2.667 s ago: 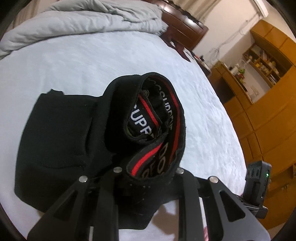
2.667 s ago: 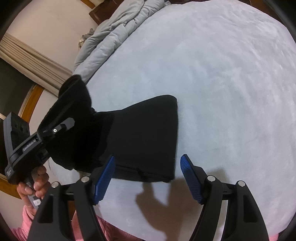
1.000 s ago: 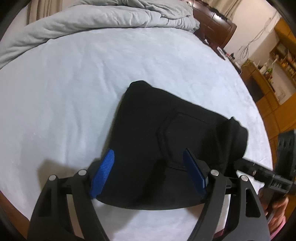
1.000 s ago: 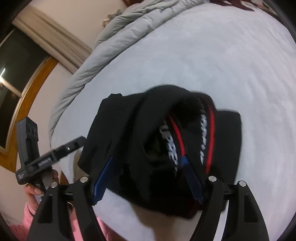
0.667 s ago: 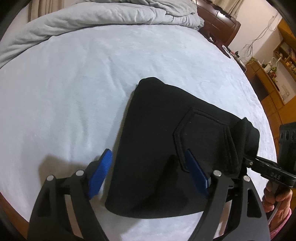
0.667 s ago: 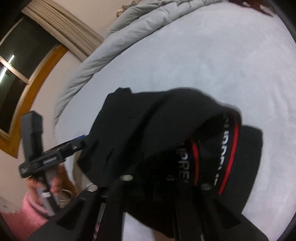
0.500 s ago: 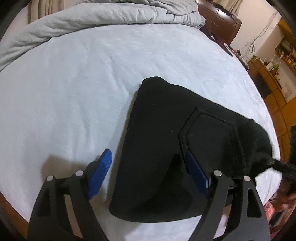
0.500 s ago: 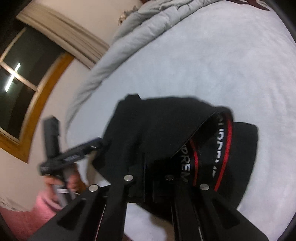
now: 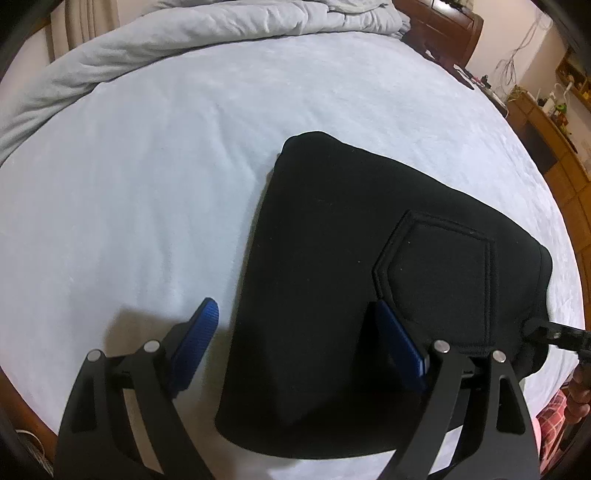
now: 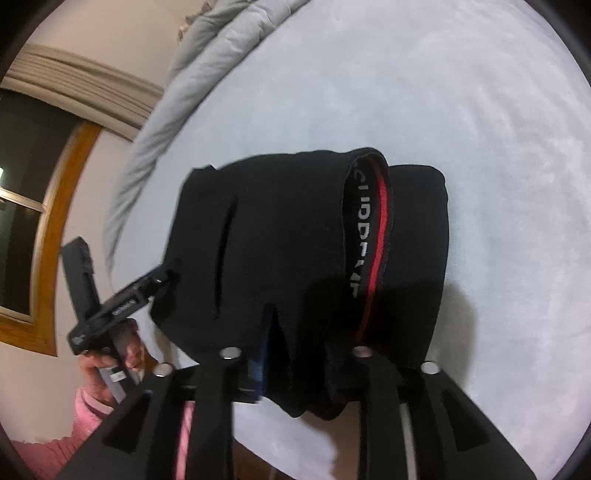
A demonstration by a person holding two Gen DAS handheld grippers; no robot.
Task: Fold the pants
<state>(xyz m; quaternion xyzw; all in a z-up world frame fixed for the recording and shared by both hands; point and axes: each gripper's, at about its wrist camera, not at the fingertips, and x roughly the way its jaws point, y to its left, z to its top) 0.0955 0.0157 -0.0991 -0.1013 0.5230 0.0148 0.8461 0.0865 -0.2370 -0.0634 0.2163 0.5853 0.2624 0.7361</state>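
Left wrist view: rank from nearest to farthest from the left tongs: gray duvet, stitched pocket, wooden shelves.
1. Stitched pocket on the black pants, just beyond the right blue pad of the left tongs.
2. Gray duvet, bunched along the bed's far edge, top of view.
3. Wooden shelves, past the bed, far right.

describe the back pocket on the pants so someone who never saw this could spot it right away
Start at the pale blue bed sheet, with a grey duvet bunched at its far end. The only dark thing on the sheet is the folded black pants. In the left wrist view, the pocket is the five-sided patch outlined by raised double stitching on the right part, where the rest is plain.
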